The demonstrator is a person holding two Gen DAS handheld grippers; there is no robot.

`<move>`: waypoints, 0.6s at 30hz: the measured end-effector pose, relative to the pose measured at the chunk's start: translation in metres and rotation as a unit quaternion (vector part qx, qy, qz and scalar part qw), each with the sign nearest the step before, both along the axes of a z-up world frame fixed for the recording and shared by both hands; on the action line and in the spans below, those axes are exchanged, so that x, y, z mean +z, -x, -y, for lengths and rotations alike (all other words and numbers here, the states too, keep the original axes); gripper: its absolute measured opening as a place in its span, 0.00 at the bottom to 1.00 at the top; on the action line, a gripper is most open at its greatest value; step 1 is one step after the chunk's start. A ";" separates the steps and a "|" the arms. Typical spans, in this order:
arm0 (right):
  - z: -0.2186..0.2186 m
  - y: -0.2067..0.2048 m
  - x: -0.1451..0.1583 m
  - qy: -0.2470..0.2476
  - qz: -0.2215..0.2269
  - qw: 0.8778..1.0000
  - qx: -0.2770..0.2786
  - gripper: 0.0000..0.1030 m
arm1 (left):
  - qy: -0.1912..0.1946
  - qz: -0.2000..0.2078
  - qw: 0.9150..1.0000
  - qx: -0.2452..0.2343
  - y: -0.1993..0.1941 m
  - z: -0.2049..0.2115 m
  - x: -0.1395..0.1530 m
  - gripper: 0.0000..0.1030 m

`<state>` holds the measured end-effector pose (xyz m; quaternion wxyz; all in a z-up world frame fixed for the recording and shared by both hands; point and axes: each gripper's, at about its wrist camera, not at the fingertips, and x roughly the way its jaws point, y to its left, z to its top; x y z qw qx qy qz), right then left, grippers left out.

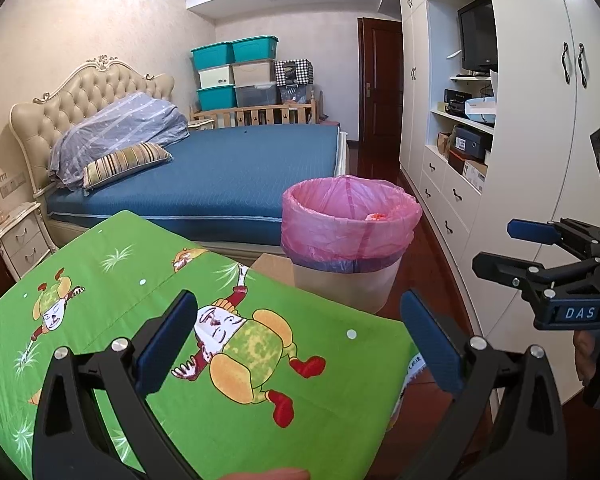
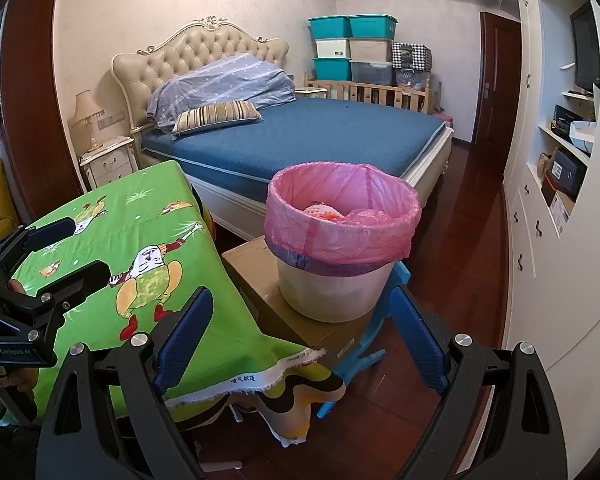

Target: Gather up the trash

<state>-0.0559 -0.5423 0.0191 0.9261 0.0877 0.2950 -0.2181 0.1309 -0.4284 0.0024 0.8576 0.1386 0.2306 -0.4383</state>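
Bedroom with dark red wood floor (image 2: 468,264), pale walls and white built-in cupboards (image 1: 540,120) along one side, a television (image 1: 478,36) set in the shelving. Bed (image 2: 308,136) with blue cover, tufted cream headboard, 1 striped pillow (image 2: 218,114) and a bundled grey-blue duvet (image 2: 224,80). Teal and beige storage boxes (image 2: 352,46) stacked behind a wooden rail past the bed. Bench (image 1: 140,280) in the foreground, draped in a green cartoon-print cloth, no loose items visible on it. Trash bin (image 2: 336,288), white, lined with a pink bag (image 2: 340,216), standing on a cardboard box (image 2: 256,276) just beside the bench, between bench and bed; inside it lies crumpled trash (image 2: 324,212), white and orange. Blue plastic stool (image 2: 364,356) partly visible under the box. Left gripper (image 1: 296,348): jaws wide apart over the green cloth, nothing between them. Right gripper (image 2: 300,340): jaws wide apart, empty, pointed toward the bin and box; a hand (image 1: 588,348) holds its grip in the left wrist view.
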 end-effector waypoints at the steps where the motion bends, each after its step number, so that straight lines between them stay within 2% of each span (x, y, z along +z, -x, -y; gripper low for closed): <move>1: 0.000 0.000 0.000 -0.001 0.000 1.000 -0.001 0.83 | 0.000 0.000 1.000 0.000 0.001 0.000 0.000 0.96; 18: -0.001 -0.001 -0.001 -0.001 -0.002 1.000 0.000 0.82 | -0.001 -0.006 1.000 0.002 -0.002 -0.001 -0.005 0.96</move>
